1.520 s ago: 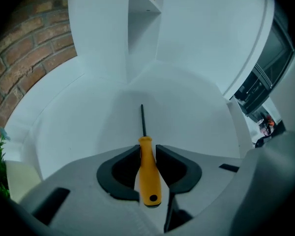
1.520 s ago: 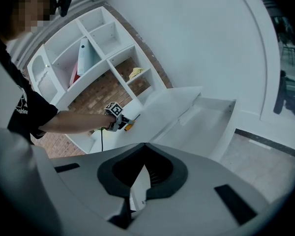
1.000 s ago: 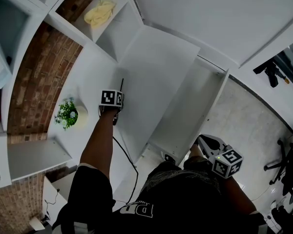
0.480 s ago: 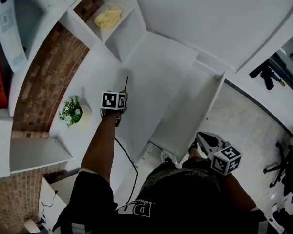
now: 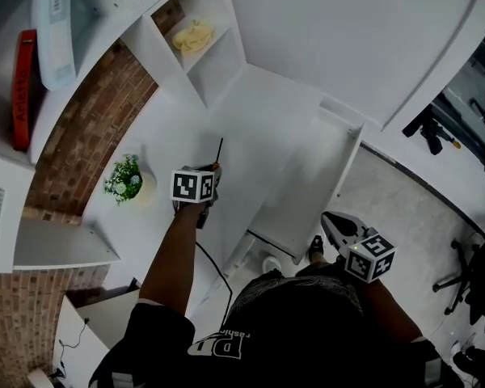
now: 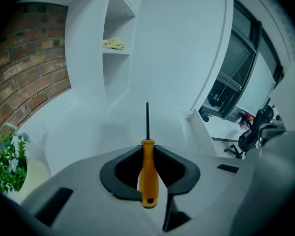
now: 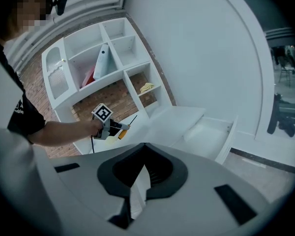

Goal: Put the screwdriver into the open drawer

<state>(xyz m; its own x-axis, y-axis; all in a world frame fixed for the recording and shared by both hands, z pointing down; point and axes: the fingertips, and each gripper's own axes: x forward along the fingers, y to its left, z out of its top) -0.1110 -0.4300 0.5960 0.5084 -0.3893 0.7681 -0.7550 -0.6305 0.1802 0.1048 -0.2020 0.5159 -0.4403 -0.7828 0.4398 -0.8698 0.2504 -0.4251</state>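
Over the white bench (image 5: 160, 136), the left tongs (image 6: 148, 147), just tightened, clench a screwdriver (image 6: 148, 176): stubby orange handle, thin dark shaft pointing ahead. Right tongs (image 7: 144, 145) closed, empty.

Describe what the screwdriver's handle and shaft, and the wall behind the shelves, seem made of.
The screwdriver: handle looks like smooth orange plastic, uniform colour, slight sheen; shaft thin, dark, straight, probably metal. The wall: reddish-brown blocks with pale mortar lines, matte, so apparently brick, possibly only a brick-effect facing.
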